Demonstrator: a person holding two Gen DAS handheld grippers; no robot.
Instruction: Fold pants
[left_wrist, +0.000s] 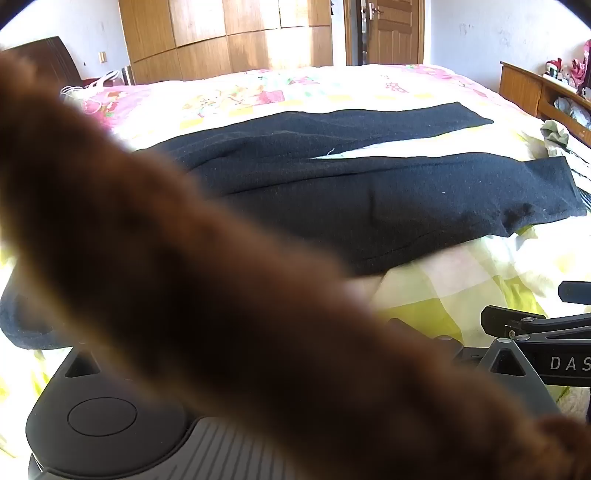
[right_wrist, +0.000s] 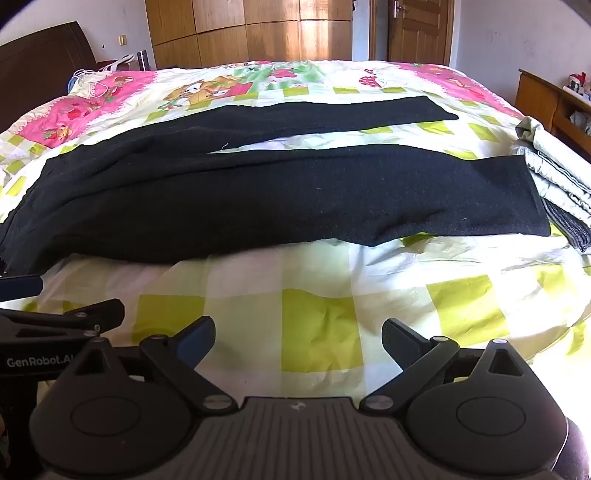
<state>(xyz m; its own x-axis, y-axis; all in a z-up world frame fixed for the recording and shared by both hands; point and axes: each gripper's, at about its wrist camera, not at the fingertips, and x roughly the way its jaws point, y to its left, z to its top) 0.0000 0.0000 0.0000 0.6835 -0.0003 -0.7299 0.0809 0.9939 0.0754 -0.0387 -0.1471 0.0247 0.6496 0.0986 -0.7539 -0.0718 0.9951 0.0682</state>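
Black pants (right_wrist: 258, 192) lie spread flat across the bed, waist at the left, both legs running to the right with a gap between them. They also show in the left wrist view (left_wrist: 369, 192). My right gripper (right_wrist: 298, 339) is open and empty, low over the quilt in front of the pants' near edge. In the left wrist view a blurred brown sleeve or arm (left_wrist: 166, 277) covers most of the frame and hides the left gripper's fingers. The right gripper's side (left_wrist: 535, 332) shows at that view's right edge, and the left gripper's side (right_wrist: 62, 317) at the right wrist view's left edge.
The bed has a green-checked and pink cartoon quilt (right_wrist: 317, 295). A folded grey cloth pile (right_wrist: 554, 177) lies at the bed's right edge beside the near leg cuff. A dark headboard (right_wrist: 40, 59) is at the left, wooden wardrobes (right_wrist: 251, 33) and a door behind.
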